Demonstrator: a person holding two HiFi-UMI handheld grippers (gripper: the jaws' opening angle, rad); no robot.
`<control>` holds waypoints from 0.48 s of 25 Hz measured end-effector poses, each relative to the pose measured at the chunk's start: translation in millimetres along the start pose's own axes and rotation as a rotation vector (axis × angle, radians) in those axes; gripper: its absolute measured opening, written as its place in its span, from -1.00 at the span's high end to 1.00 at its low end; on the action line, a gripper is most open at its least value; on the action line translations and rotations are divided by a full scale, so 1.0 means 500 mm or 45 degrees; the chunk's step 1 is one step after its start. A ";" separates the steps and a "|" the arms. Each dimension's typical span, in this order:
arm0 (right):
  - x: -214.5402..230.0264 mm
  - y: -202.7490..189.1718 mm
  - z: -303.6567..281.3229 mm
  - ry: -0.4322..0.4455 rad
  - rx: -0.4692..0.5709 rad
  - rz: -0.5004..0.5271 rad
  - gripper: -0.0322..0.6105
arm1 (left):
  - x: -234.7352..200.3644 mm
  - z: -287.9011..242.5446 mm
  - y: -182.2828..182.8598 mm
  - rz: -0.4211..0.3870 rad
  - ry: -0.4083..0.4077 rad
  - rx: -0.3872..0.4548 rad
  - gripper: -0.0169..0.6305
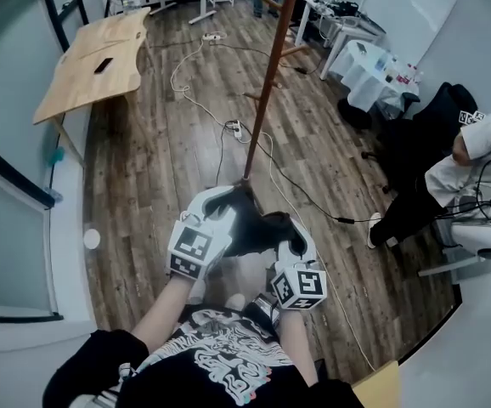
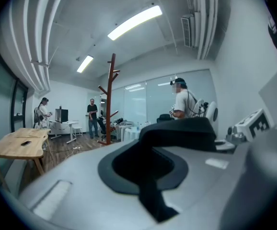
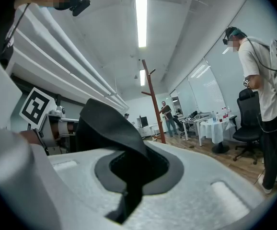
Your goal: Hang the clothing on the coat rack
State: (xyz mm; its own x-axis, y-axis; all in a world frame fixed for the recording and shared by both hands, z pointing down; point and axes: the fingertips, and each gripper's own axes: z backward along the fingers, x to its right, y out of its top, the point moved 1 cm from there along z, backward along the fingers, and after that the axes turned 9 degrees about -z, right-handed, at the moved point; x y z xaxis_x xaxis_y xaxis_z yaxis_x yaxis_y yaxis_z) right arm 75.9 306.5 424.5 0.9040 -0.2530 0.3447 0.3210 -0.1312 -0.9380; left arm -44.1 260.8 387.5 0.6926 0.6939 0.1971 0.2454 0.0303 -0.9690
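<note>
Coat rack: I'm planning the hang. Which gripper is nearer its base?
Left. In the head view the left gripper, shut on the dark garment, sits just below-left of the coat rack base. The right gripper holds it lower, further right.

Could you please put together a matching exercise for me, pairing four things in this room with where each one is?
Things:
1. coat rack
2. dark clothing
3. wooden table
4. white-draped table

Places:
A. upper left of the head view
B. clamped in both the left tool and the right tool
C. standing on the wood floor straight ahead of the person
D. upper right of the head view

Pairs: 1-C, 2-B, 3-A, 4-D
</note>
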 end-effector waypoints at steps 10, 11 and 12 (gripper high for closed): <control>0.049 0.000 0.030 0.043 -0.052 -0.032 0.88 | 0.044 -0.011 0.006 0.035 0.062 -0.023 0.90; 0.050 -0.002 0.030 0.048 -0.054 -0.034 0.88 | 0.047 -0.011 0.005 0.033 0.063 -0.024 0.90; 0.050 -0.003 0.031 0.053 -0.056 -0.033 0.88 | 0.049 -0.010 0.004 0.033 0.064 -0.024 0.90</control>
State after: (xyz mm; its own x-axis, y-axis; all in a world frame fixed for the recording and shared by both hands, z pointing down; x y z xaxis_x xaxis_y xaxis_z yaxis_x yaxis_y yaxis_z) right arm 102.3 315.1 434.0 0.8827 -0.2882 0.3711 0.3306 -0.1804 -0.9264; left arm -23.3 274.2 391.0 0.7318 0.6574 0.1795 0.2393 -0.0012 -0.9710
